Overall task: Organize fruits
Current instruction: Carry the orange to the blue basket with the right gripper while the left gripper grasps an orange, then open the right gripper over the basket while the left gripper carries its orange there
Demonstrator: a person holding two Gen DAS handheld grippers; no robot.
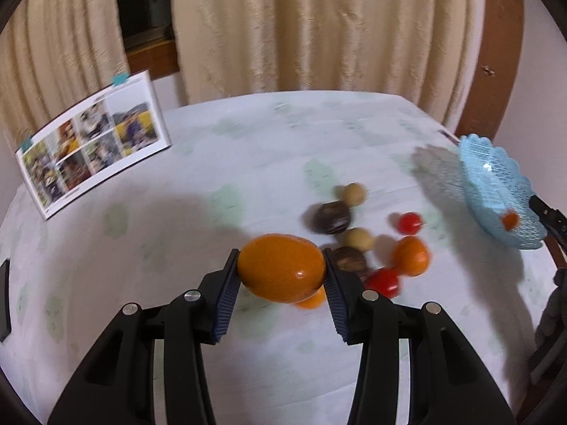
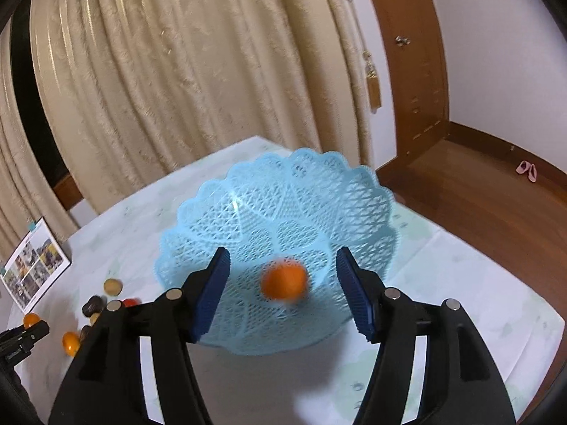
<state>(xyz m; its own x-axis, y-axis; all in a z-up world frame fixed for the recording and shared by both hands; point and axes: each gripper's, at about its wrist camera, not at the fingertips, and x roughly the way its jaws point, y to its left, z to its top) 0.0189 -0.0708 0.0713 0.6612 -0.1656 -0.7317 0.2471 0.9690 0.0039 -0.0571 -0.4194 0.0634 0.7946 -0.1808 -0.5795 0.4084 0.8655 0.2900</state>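
My left gripper (image 1: pixel 281 271) is shut on a large orange fruit (image 1: pixel 281 271) and holds it just above the table. Beyond it lie loose fruits: two dark brown ones (image 1: pixel 331 217), two beige ones (image 1: pixel 354 194), two red ones (image 1: pixel 409 222) and a small orange one (image 1: pixel 411 255). A light blue lattice basket (image 2: pixel 283 219) sits at the table's right side; it also shows in the left wrist view (image 1: pixel 496 184). My right gripper (image 2: pixel 281 283) is open above the basket, and a small orange fruit (image 2: pixel 283 281) lies blurred in the basket between its fingers.
A standing photo card (image 1: pixel 95 145) is at the table's far left. Beige curtains (image 1: pixel 319 28) hang behind the table. A wooden door frame (image 2: pixel 414 60) and wood floor lie to the right, past the table edge.
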